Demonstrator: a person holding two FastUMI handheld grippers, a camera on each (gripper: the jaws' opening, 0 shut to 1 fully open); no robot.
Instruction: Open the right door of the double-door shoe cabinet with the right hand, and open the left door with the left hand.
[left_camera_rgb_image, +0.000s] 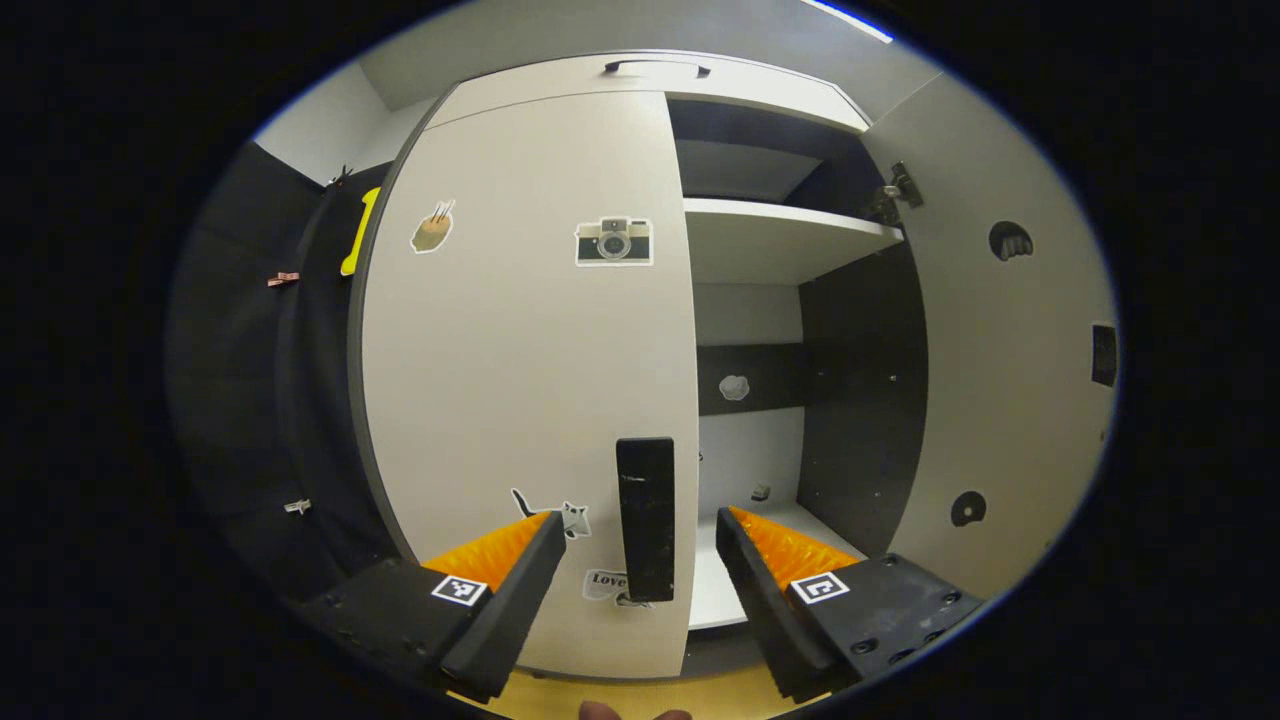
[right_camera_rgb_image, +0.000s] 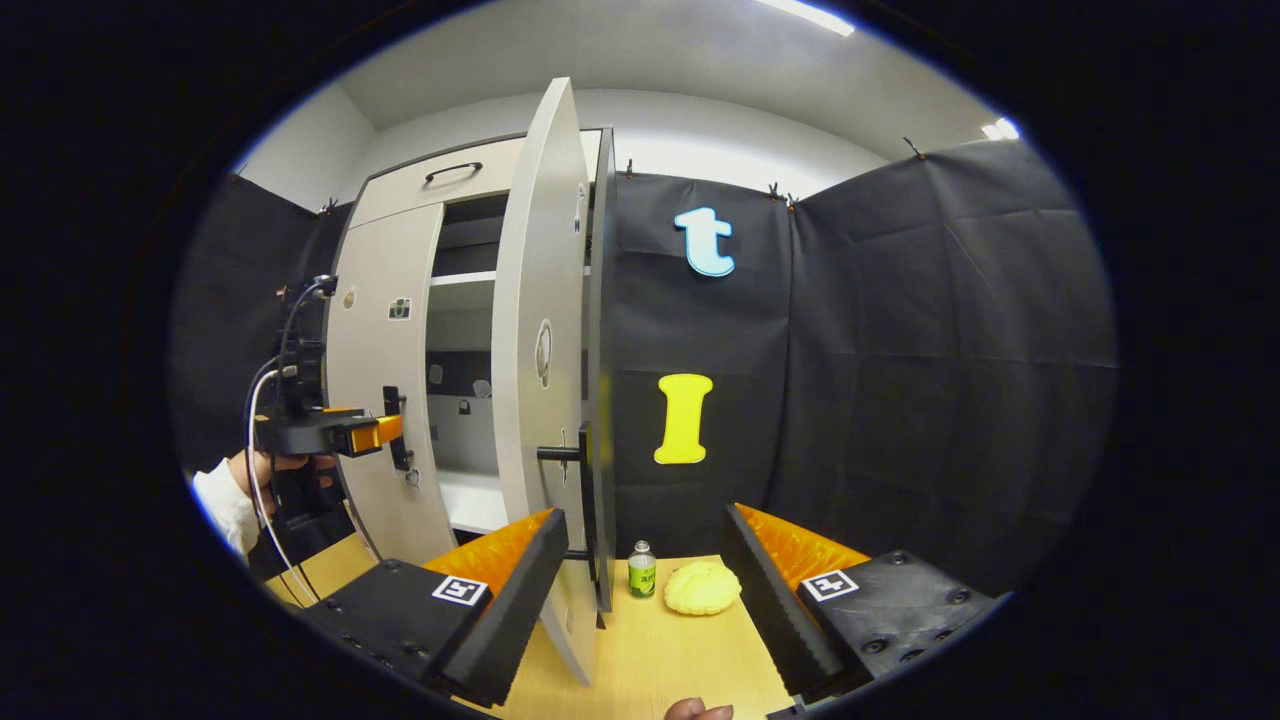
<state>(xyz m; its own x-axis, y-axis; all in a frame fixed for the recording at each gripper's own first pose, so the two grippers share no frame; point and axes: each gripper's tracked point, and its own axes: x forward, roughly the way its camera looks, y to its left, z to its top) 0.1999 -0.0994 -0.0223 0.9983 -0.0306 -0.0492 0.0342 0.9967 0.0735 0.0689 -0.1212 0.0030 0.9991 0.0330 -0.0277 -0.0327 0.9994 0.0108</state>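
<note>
The shoe cabinet's left door (left_camera_rgb_image: 520, 350) is closed flat and carries several stickers. Its black vertical handle (left_camera_rgb_image: 645, 518) stands in the gap of my left gripper (left_camera_rgb_image: 640, 545), which is open, with neither finger pressing on it. The right door (left_camera_rgb_image: 1000, 350) is swung wide open, so the shelves (left_camera_rgb_image: 780, 235) inside show. In the right gripper view that open right door (right_camera_rgb_image: 535, 350) stands edge-on, its handle (right_camera_rgb_image: 572, 455) above my left fingertip. My right gripper (right_camera_rgb_image: 640, 550) is open and holds nothing. A hand holds the left gripper (right_camera_rgb_image: 393, 430) at the left door (right_camera_rgb_image: 385, 350).
A small green-labelled bottle (right_camera_rgb_image: 641, 570) and a yellow lumpy object (right_camera_rgb_image: 702, 587) sit on the wooden table (right_camera_rgb_image: 680, 650) right of the open door. Black cloth walls close the booth behind and to the right. A drawer handle (left_camera_rgb_image: 655, 68) tops the cabinet.
</note>
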